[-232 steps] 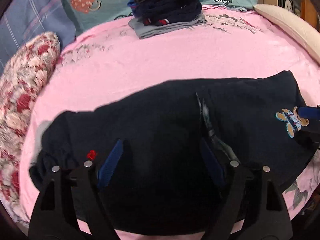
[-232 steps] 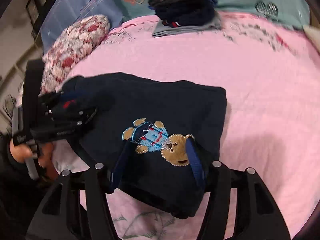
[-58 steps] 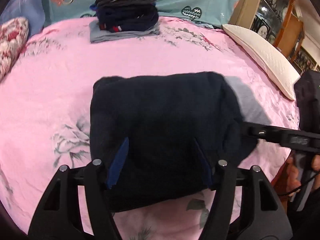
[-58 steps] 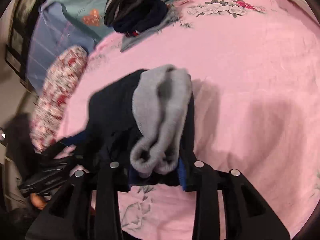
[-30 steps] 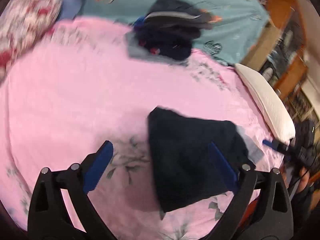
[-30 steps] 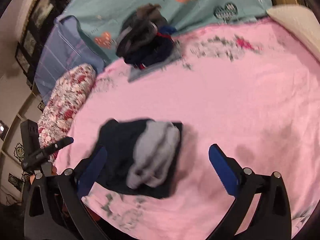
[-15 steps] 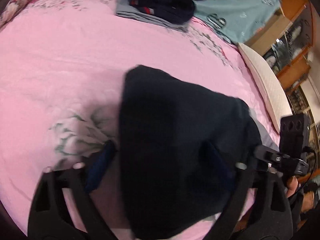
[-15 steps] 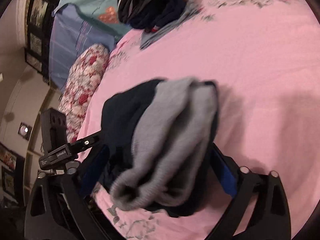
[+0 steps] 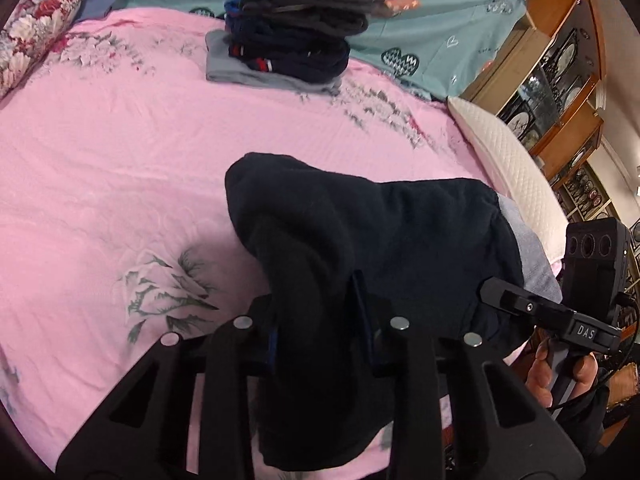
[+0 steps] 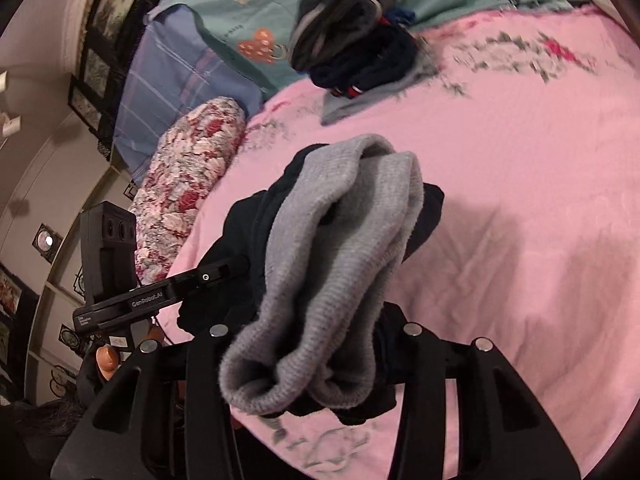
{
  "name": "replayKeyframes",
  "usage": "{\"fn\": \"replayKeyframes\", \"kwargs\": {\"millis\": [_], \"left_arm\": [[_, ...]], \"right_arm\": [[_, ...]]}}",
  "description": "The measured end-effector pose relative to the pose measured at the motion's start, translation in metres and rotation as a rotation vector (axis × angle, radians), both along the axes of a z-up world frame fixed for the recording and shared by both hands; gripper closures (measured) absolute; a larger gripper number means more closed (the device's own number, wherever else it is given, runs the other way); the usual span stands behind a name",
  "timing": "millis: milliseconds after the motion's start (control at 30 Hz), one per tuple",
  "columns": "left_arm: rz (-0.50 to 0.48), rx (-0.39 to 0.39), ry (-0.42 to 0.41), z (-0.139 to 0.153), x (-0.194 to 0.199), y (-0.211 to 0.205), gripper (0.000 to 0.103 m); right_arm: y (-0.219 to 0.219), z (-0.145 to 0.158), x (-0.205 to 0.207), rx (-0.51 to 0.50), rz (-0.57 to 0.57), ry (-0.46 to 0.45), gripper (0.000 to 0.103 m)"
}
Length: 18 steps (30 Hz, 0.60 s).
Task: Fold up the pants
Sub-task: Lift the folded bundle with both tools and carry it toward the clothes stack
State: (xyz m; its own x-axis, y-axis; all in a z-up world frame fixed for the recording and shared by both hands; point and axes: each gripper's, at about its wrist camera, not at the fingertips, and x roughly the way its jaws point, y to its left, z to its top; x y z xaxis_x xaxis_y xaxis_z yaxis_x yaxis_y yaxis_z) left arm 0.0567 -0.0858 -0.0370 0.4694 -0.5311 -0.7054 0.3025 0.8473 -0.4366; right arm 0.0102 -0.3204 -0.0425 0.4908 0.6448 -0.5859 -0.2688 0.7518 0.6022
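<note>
We have the folded pants [image 9: 360, 248] near the bed's [image 9: 120, 160] front edge, both grippers on them. Our left gripper [image 9: 320, 320] is closing, its jaws pinching the dark end; our right gripper [image 10: 308, 344] is closing around the grey cuffs [image 10: 340, 240]. A clothes stack [image 9: 296, 40] sits by the far edge.

Navy pants [image 9: 360, 240] w/ grey cuffs [image 10: 340, 240]; pink floral sheet [image 9: 120, 160]

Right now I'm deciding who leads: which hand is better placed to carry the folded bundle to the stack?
Neither alone: the left tool and right tool are each closing around opposite ends of the folded navy pants, so carry together.
</note>
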Motion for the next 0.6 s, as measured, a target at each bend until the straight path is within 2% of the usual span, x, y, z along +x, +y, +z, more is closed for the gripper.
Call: {"fn": "replayKeyframes", "kwargs": {"millis": [200, 367, 467, 600], "left_arm": [[0.033, -0.020, -0.152, 0.072, -0.024, 0.015, 0.074], [0.076, 0.007, -0.283, 0.134, -0.017, 0.013, 0.074], [0.117, 0.004, -0.335, 0.164, 0.009, 0.016, 0.074], [0.174, 0.013, -0.416, 0.195, 0.069, 0.009, 0.074]], "right_arm": [[0.010, 0.064, -0.015, -0.011, 0.013, -0.119, 0.059], [0.015, 0.127, -0.007, -0.031, 0.008, -0.249, 0.059], [0.019, 0.155, 0.019, -0.041, 0.007, -0.307, 0.059], [0.025, 0.186, 0.079, -0.073, 0.013, -0.397, 0.059]]}}
